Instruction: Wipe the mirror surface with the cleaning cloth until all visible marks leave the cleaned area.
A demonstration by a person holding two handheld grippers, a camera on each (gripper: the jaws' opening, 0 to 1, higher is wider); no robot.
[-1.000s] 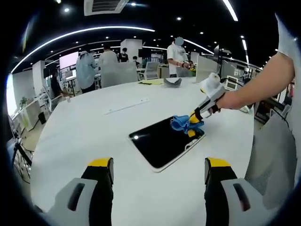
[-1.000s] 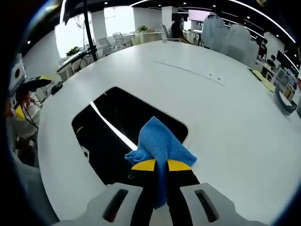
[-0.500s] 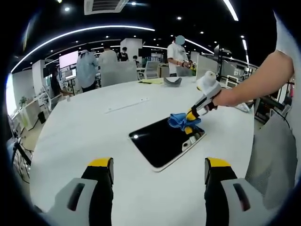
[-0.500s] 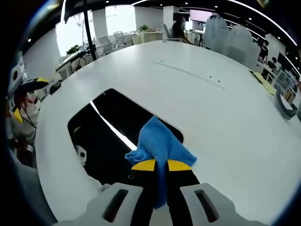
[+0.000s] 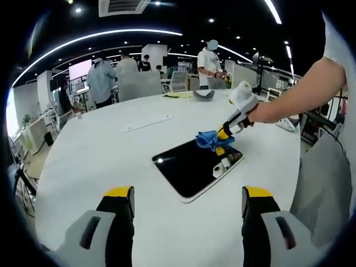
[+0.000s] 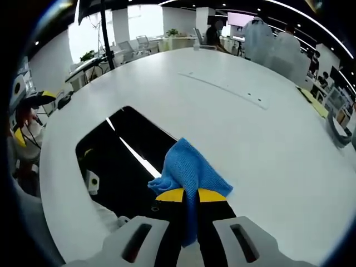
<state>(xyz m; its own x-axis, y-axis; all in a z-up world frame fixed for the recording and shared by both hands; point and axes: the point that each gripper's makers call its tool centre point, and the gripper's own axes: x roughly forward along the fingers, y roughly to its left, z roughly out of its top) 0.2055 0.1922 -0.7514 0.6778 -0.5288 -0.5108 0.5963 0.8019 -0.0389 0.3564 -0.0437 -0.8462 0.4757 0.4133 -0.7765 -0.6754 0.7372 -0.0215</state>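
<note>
Right gripper (image 6: 189, 196) clenches the blue cloth (image 6: 191, 172) on the mirror (image 5: 196, 166) (left gripper (image 5: 188, 203) fingers released).

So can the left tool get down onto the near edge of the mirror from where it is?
Probably yes. The left tool is open with bare table between it and the mirror; the right tool and blue cloth work the far corner.

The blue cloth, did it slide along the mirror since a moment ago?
Yes. In the left gripper view the blue cloth, pinched in the right claw, has slid toward the mirror's far edge, away from its near corner.
</note>
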